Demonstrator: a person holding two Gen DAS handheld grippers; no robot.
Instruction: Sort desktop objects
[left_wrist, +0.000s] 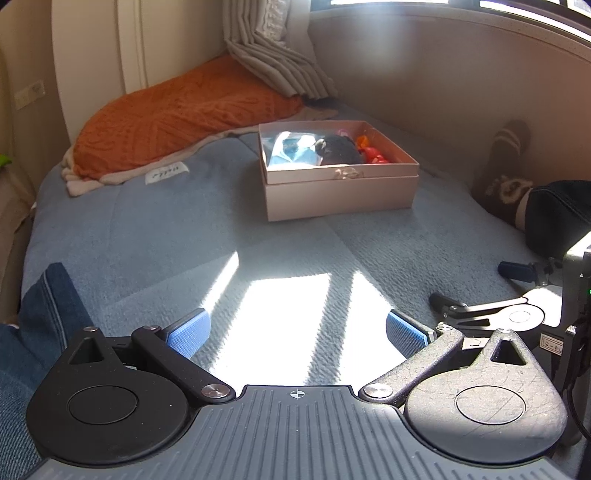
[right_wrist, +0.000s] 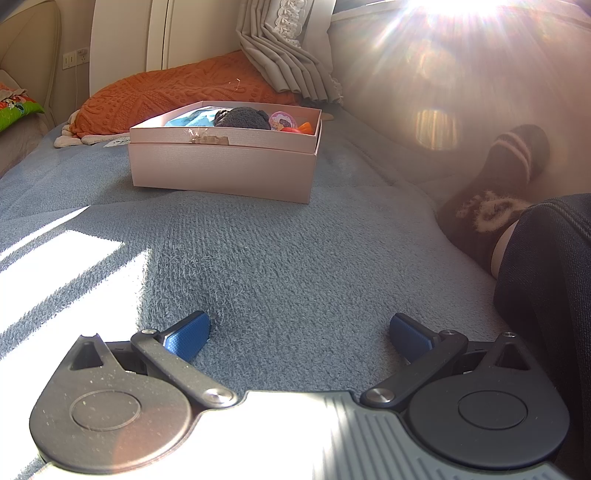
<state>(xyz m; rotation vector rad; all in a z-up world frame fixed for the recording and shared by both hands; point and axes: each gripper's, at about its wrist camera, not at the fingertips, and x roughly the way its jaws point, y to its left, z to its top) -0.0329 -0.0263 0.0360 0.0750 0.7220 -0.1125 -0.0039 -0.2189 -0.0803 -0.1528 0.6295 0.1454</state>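
- left gripper (left_wrist: 295, 334) with blue ribbed pads, jaws spread wide, holding nothing, low over a fuzzy blue-grey blanket (left_wrist: 166, 236).
- right gripper (right_wrist: 301, 336), jaws equally wide apart, empty, just above the same blanket.
- open pale pink cardboard box (left_wrist: 341, 195) well ahead on the blanket, holding a dark knitted item (left_wrist: 340, 149), light blue packet (left_wrist: 293, 149) and orange toys (left_wrist: 371, 153).

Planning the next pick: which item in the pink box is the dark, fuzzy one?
The black knitted bundle in the middle of the pink box, between the light blue packet and the orange toys.
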